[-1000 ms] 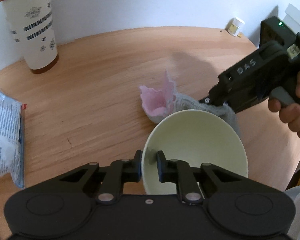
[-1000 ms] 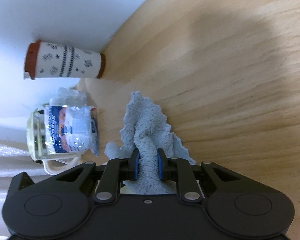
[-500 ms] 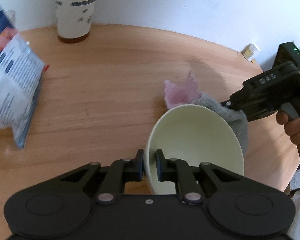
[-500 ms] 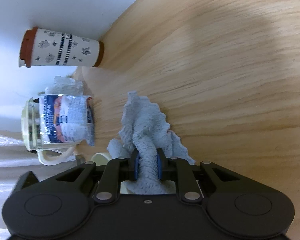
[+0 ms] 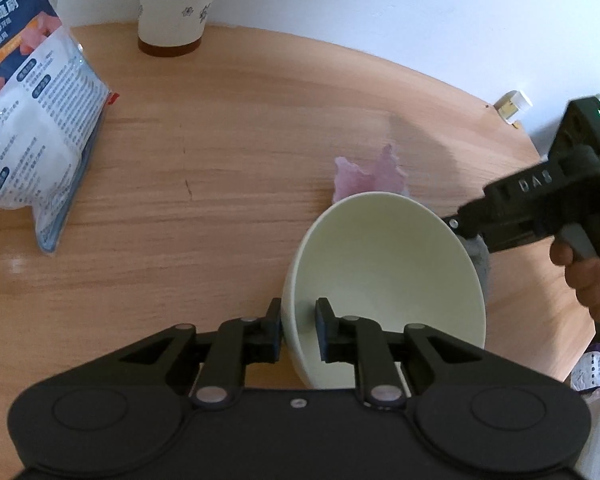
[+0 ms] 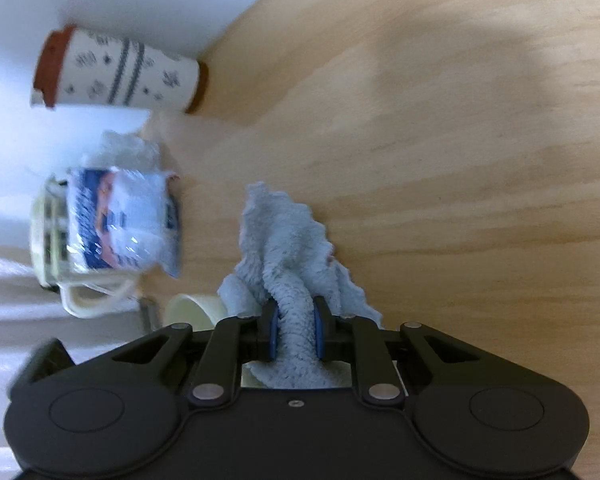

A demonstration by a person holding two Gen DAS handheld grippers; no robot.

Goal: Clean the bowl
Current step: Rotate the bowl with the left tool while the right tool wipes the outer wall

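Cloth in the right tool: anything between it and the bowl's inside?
Nothing visible. The left tool is shut on the bowl rim, tilting the open, empty inside toward the right tool. The cloth hangs just behind the bowl's far rim.

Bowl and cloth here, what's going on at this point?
A person holds a tool in each hand. The left tool grips the rim of the pale bowl, tilted above the wooden table. The right tool is clamped on a grey-blue cloth, held just behind the bowl's far side. The cloth is not inside the bowl, so wiping the inside looks not yet begun.
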